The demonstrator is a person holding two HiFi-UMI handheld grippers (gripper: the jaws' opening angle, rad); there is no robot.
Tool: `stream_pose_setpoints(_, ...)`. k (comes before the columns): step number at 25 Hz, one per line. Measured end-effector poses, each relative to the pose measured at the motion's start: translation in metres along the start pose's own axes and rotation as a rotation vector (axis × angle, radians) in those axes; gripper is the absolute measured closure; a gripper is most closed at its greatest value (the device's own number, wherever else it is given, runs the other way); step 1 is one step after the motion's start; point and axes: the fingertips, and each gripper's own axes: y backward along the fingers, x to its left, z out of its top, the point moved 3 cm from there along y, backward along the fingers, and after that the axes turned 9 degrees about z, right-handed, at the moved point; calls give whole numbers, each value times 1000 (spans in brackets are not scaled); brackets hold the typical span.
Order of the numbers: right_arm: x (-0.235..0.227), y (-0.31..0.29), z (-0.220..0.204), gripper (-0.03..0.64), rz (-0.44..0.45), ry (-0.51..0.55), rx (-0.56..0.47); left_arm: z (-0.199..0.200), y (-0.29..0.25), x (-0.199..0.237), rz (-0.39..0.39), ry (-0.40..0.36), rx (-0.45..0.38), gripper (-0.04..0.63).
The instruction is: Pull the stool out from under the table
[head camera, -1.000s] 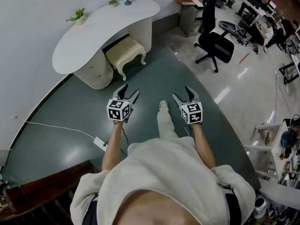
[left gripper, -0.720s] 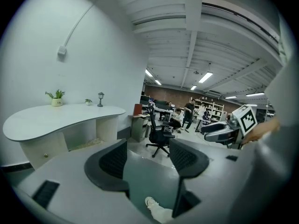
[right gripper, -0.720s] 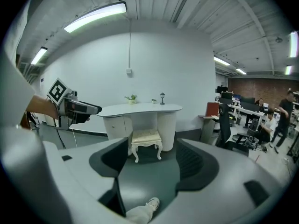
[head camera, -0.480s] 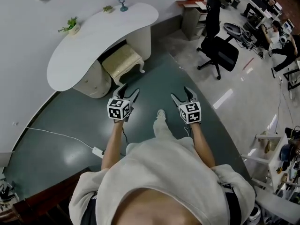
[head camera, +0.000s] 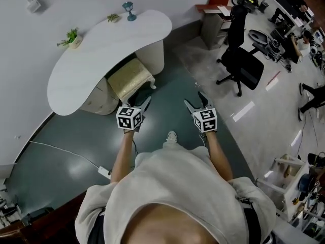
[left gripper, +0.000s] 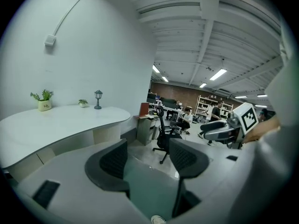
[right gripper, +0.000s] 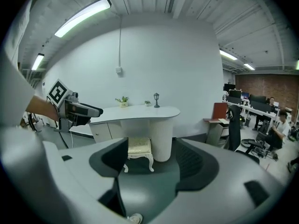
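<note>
Head view has the left gripper (head camera: 140, 101) and right gripper (head camera: 195, 100) empty, jaws spread wide; over the last second both have advanced, so the cream stool (head camera: 130, 79) now sits just beyond the left one, still tucked under the white curved table (head camera: 109, 44), the approach nearly done, no grasp begun. Its rear half hides beneath the tabletop, and the left gripper view misses it entirely

I see a plain white wall (head camera: 61, 4); a glossy dark-green floor (head camera: 167, 100); a black office chair (head camera: 242, 60) at right; ceiling strip lights (right gripper: 83, 16) lit.
</note>
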Motion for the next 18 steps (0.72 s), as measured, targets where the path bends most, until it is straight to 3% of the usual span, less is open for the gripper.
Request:
stream_pose_setpoints(10, -75, -53, 18, 314, 31, -4, 26, 25, -76, 18, 39, 21, 25, 325)
stream_pose_setpoints(18, -63, -96, 22, 314, 137, 2, 77, -1, -55, 58, 155, 94, 84, 325)
